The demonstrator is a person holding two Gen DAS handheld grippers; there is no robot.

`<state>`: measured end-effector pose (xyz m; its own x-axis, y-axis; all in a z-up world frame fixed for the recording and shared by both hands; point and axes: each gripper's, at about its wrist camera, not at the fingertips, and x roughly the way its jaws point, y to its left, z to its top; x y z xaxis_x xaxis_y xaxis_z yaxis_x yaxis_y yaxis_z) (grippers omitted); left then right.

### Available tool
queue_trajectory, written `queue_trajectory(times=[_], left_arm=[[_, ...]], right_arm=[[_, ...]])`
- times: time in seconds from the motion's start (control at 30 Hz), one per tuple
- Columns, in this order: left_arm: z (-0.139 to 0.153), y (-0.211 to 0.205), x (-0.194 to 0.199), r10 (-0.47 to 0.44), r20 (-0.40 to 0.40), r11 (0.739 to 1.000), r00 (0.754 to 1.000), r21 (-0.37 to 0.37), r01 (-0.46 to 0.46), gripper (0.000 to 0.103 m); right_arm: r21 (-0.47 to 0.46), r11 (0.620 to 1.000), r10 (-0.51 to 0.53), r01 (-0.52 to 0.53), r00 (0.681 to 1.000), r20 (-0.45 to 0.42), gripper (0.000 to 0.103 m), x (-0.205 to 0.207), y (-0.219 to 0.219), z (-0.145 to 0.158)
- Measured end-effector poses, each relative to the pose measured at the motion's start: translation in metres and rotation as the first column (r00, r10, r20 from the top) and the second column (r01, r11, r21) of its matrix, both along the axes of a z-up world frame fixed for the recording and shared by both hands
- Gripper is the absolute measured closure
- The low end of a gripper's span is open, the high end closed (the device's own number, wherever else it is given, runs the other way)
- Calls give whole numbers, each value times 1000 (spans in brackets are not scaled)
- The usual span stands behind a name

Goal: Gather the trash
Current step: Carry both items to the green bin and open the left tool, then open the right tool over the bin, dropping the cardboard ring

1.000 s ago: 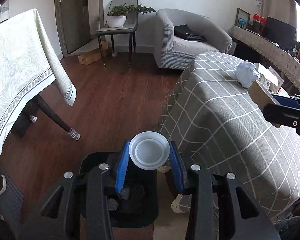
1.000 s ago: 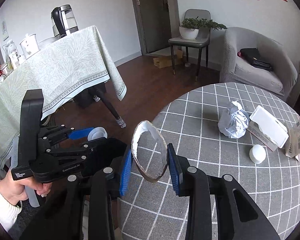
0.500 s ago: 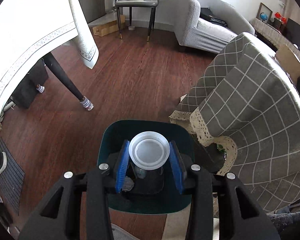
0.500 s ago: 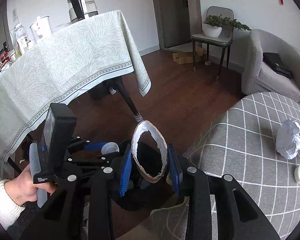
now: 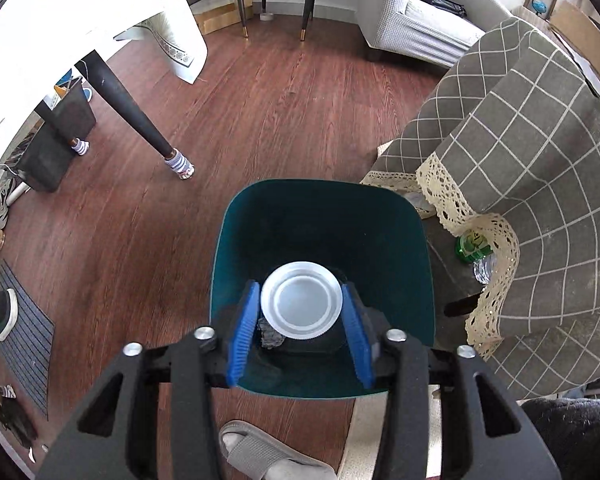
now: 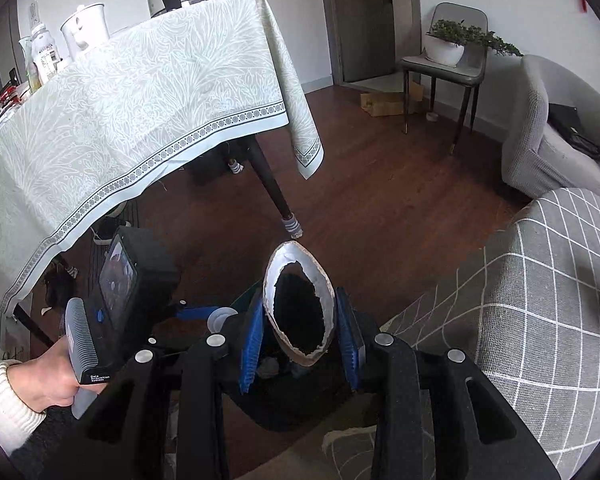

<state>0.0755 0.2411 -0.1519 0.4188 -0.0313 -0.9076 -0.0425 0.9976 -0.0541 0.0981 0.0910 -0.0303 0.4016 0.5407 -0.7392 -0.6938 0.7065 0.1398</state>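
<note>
1. Directly above the open mouth of the dark teal plastic trash bin (image 5: 324, 216), your left gripper (image 5: 302, 322) points steeply down, with a round white plastic lid (image 5: 300, 300) between its blue pads. Its jaws are opening; the lid now sits between the pads with slim gaps showing at both sides, so it reads as just released rather than squeezed.

2. Let the jaws go on widening while you hold steady over the middle of the bin, so the lid falls clear of the rim. Crumpled dark scraps already lie at the bin's bottom.

3. The lid faces the camera flat-on, hollow side up towards you. It is a disc with no long axis; its flat face lies roughly across the bin's mouth.

4. Just beside the bin, on the side of the grey checked tablecloth (image 6: 540, 300), your right gripper (image 6: 300, 320) is clamped on a torn, white-lined cardboard ring (image 6: 298, 300).

5. The ring is an oval squeezed narrow by the pads. Its long axis runs away from the gripper, along the fingers, and its opening faces the camera.

6. Move it over the bin's centre before letting go; it looks short of the middle.
</note>
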Motion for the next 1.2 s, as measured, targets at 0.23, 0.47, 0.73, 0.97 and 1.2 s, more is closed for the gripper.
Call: queue_trajectory(times=[0.23, 0.47, 0.73, 0.97, 1.2], left_arm=[[3, 11, -5, 21, 14, 1000, 1000, -3, -21, 41], [18, 24, -8, 47, 66, 999, 997, -26, -46, 34], [49, 35, -16, 72, 156, 996, 985, -64, -63, 30], [74, 43, -24, 86, 220, 993, 972, -93, -66, 30], [103, 46, -33, 90, 295, 992, 951, -114, -59, 37]], right_arm=[[-13, 1000, 5, -5, 1000, -11, 68, 5, 8, -7], [-36, 999, 4, -5, 999, -33, 69, 9, 20, -20], [-88, 996, 16, -23, 997, -77, 69, 12, 40, -46], [-140, 989, 22, -38, 994, -109, 69, 12, 57, -72], [-202, 978, 29, -59, 989, -148, 69, 13, 72, -102]])
